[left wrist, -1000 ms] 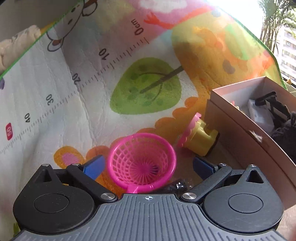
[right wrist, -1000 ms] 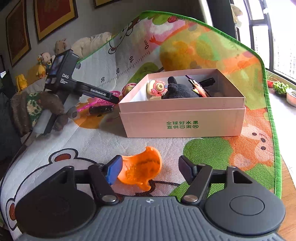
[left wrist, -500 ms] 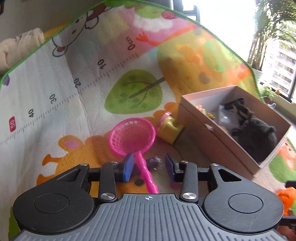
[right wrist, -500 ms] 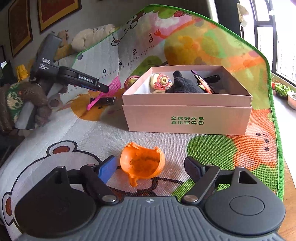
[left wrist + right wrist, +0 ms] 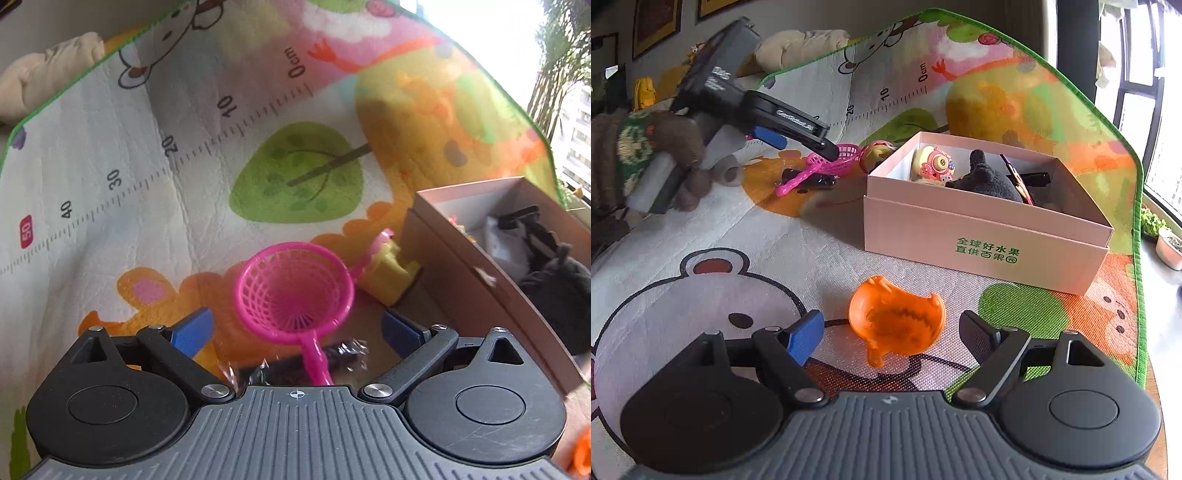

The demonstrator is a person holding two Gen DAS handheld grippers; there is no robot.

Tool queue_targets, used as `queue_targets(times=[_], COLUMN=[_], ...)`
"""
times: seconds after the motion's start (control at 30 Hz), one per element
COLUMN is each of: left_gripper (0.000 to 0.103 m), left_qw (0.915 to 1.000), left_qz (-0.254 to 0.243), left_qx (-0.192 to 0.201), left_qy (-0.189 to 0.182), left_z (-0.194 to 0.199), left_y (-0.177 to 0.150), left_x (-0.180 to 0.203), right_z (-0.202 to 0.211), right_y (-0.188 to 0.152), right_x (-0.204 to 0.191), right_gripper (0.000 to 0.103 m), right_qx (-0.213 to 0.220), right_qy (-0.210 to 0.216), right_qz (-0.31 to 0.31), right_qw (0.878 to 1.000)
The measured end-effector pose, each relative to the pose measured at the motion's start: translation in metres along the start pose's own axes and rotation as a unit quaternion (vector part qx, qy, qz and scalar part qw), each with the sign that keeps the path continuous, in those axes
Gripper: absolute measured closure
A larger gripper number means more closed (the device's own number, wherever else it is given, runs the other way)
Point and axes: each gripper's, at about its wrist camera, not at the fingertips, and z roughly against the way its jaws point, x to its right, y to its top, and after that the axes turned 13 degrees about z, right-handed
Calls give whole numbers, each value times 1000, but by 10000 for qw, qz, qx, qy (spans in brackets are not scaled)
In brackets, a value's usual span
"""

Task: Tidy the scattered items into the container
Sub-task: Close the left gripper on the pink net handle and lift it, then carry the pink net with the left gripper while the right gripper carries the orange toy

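Note:
A pink toy net (image 5: 293, 291) lies on the play mat, its handle across a black wrapped item (image 5: 295, 369). My left gripper (image 5: 295, 328) hovers over the net's hoop, its jaws opening wide and touching nothing. A yellow toy with a pink frill (image 5: 388, 273) rests against the pink cardboard box (image 5: 461, 266). In the right wrist view an orange shell-shaped piece (image 5: 895, 325) lies on the mat between the spread fingers of my right gripper (image 5: 892, 332), apart from both pads. Beyond it stands the box (image 5: 982, 243), and the left gripper (image 5: 798, 136) over the net (image 5: 846, 157).
The box holds a black plush (image 5: 990, 181), a pink toy camera (image 5: 934, 164) and more. A gloved hand (image 5: 665, 147) holds the left gripper. Plush toys sit behind the mat. The mat's green edge (image 5: 1137, 221) and potted plants (image 5: 1167, 243) lie right.
The left gripper's jaws closed near the net's handle half a second ago and now stand wide open again, nearer the hoop. The right view has rolled and its jaws spread slightly around the orange piece.

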Motion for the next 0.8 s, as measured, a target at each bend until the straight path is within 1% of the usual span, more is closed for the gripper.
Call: queue_targets(times=[0.1,0.17,0.2,0.33,0.47,0.57,0.63,0.67,0.7,0.73,0.77,0.8], left_gripper=[3,5,17,17,17,17,16,16,16,16,16,16], left_qw=[9998,9997,9997,9998,10000,9995,9987,9981,9976,9969,9959,9947], left_qz=[3,60,88,25,53,50,63,41,10,-30,-76,-111], left_qx=[-152,-207,-205,-155,31,239,263,241,210,150,66,-36], left_qy=[129,82,67,87,-38,-196,-440,-561,-661,-776,-897,-1025], left_z=[-27,-35,-37,-32,0,43,69,81,90,98,104,109], left_y=[9,10,9,4,-7,-26,-42,-52,-61,-72,-81,-92], left_x=[-2,-3,-3,-2,-5,-4,0,4,8,13,18,24], right_z=[-1,-4,-5,-6,-5,-4,-4,-4,-4,-4,-2,-1], right_y=[-1,-2,-2,-3,-2,-2,0,0,0,0,0,-1], right_x=[4,9,11,12,11,8,5,4,2,1,1,1], right_gripper=[21,21,21,20,20,21,25,31,40,45,48,48], right_qx=[-7,-59,-94,-92,-84,-80,-75,-79,-99,-112,-93,-84], right_qy=[79,162,192,232,183,82,3,-8,-33,-46,-64,-121], right_qz=[-134,-288,-364,-414,-378,-301,-204,-157,-102,-70,-52,-40], right_qw=[9999,9994,9991,9988,9991,9995,9998,9998,9999,9999,9999,9999])
